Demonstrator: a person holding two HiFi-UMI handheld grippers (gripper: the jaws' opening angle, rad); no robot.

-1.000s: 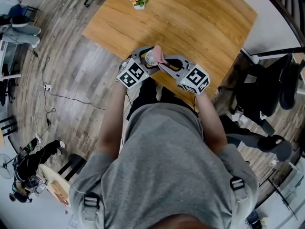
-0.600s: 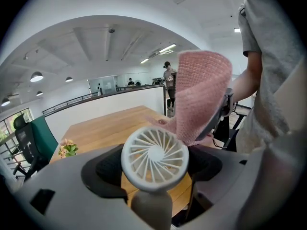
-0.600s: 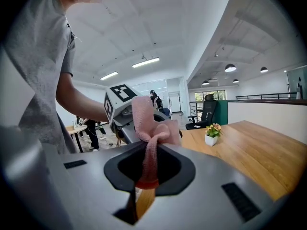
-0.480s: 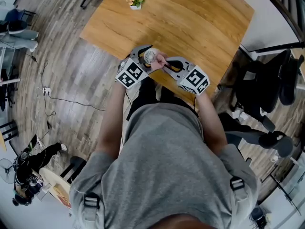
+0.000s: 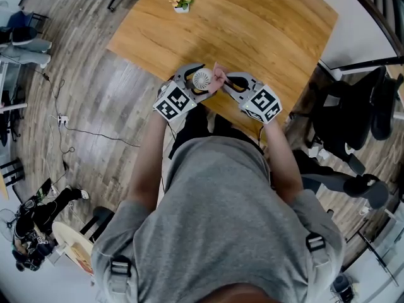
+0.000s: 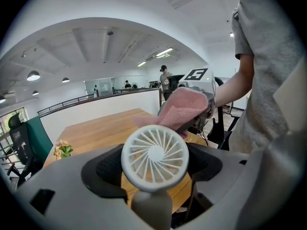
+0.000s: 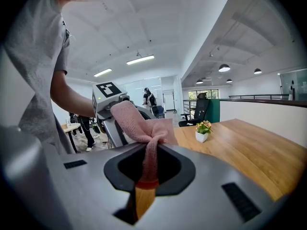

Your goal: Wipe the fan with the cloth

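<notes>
Small white fan (image 6: 154,157), round grille with radial spokes, upright on short handle, clamped in left tongs (image 6: 151,202). Pink cloth (image 7: 139,123), bunched, narrow end pinched in right tongs (image 7: 145,186), loose folds just behind fan's upper-right rim.

Open-plan office, large shared hall. Light-brown wooden tabletop (image 5: 265,36) with small white pot of flowers (image 5: 182,0). Black swivel office chair (image 5: 353,118) just beside it. Grey wood-plank floor (image 5: 95,87) with white power strip and trailing black cables (image 5: 62,115). High white ceiling, long strip lights (image 7: 140,59), dark dome pendant lamps (image 7: 223,68). White half-wall topped by dark railing (image 6: 96,110). People standing in background (image 7: 148,98).
</notes>
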